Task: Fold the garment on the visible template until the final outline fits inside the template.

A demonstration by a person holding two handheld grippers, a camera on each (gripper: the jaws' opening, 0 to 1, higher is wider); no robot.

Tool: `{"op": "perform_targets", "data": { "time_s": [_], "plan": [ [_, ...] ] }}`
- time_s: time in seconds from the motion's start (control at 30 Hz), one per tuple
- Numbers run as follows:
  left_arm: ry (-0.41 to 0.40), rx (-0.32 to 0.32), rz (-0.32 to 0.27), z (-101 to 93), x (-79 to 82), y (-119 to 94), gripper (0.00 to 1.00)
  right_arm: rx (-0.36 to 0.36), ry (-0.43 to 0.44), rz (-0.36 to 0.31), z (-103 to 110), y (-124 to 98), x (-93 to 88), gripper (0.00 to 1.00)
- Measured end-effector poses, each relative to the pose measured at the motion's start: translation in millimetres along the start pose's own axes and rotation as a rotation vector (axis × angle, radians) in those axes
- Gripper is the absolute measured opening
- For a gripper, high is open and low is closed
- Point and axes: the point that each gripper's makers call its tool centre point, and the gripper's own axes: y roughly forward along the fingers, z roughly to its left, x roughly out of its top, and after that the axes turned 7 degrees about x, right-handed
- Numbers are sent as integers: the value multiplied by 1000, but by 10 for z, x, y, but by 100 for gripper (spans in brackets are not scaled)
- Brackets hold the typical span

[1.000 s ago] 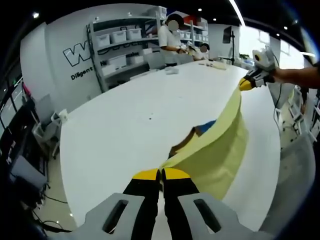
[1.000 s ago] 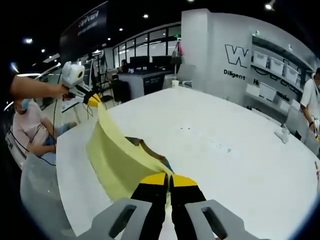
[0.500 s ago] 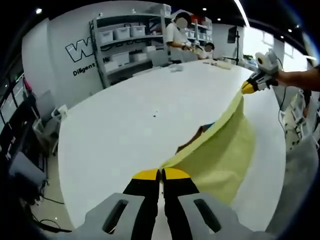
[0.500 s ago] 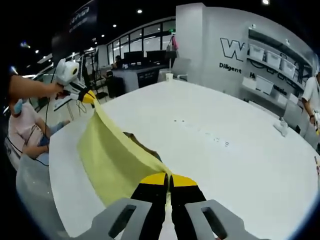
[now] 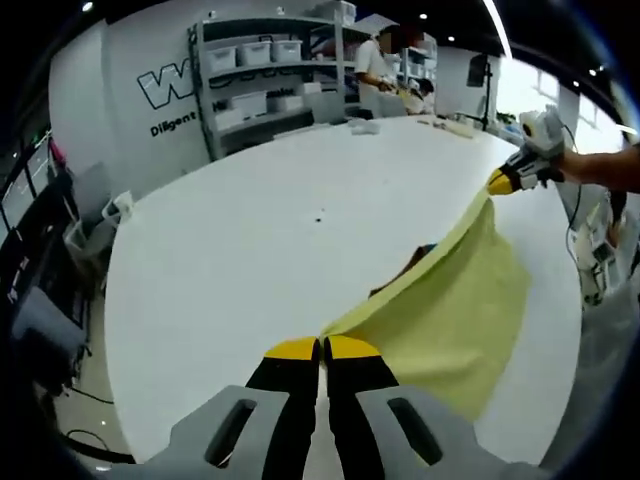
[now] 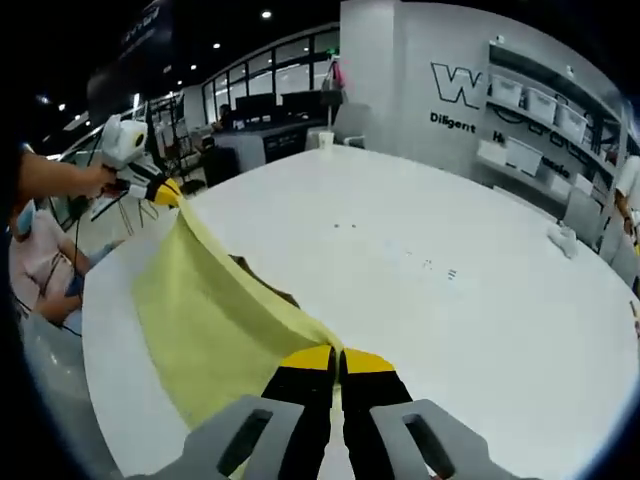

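A pale yellow garment (image 5: 455,305) hangs stretched in the air between both grippers above the white table (image 5: 260,240). My left gripper (image 5: 322,348) is shut on one corner of the garment. My right gripper (image 6: 338,357) is shut on the opposite corner, and the yellow garment (image 6: 215,320) drapes down to its left. In the left gripper view the right gripper (image 5: 505,181) shows at the far end of the cloth; in the right gripper view the left gripper (image 6: 160,190) shows likewise. A brown and blue patch (image 5: 408,268) on the table peeks out behind the cloth.
Shelves with white bins (image 5: 265,70) line the far wall, where people (image 5: 378,65) stand at the table's far end. A seated person (image 6: 40,270) is beside the table edge. Small items (image 6: 562,240) lie near the far rim. Desks with monitors (image 6: 270,125) stand behind.
Both cameras have shifted a little, and the cloth now hangs wider and flatter between the grippers. Both grippers still hold their corners.
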Motion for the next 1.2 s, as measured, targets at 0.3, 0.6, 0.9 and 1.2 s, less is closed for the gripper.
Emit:
{"op": "perform_targets", "data": {
  "time_s": [0.3,0.6,0.9,1.2],
  "plan": [
    [-35,2,36,70,-140,241,0,-7,19,17,-110,225,-78,0],
    [-40,5,59,85,-208,425,0,-16,33,35,-202,377,-182,0],
    [-50,10,86,85,-305,540,0,-26,25,59,-257,510,-228,0],
    [-64,15,97,114,-346,646,0,-49,29,77,-328,627,-264,0]
  ]
}}
